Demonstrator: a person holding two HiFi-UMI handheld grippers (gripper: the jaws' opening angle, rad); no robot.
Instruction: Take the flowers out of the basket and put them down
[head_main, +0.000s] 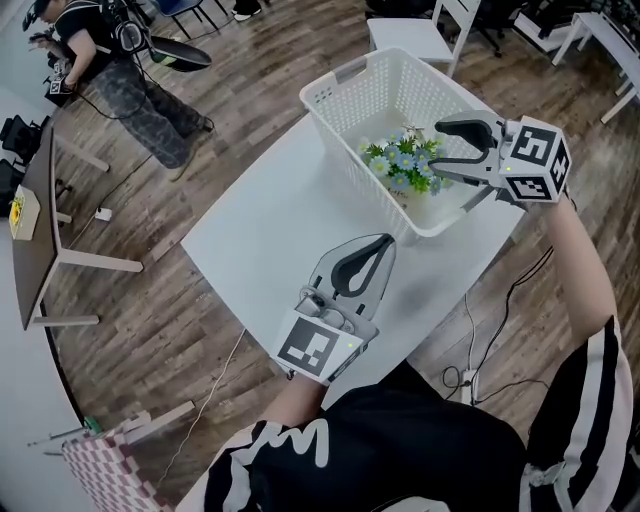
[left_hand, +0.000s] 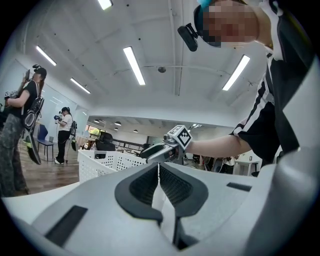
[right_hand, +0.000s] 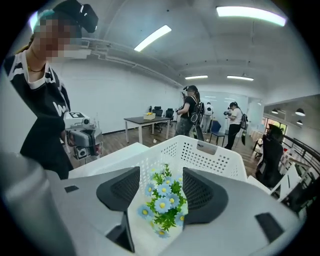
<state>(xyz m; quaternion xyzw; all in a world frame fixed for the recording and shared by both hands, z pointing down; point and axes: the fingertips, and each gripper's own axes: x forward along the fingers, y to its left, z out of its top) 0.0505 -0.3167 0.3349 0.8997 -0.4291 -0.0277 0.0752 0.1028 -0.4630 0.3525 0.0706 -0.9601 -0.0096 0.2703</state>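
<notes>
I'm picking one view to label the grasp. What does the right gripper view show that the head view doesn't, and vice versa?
Right gripper view only: ceiling lights, and the flowers lined up between the right gripper's open jaws, pads clear of them. Head view only: that gripper's marker cube and a floor cable. Both: basket, flowers, table.

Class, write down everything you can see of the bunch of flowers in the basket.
The flowers are a small bunch of pale blue daisy-like blooms with yellow centres and green leaves, probably artificial. The bunch lies inside the white perforated basket, towards the end where the right gripper reaches in. That gripper is open, with one jaw on either side of the bunch, and is not pressing it.
</notes>
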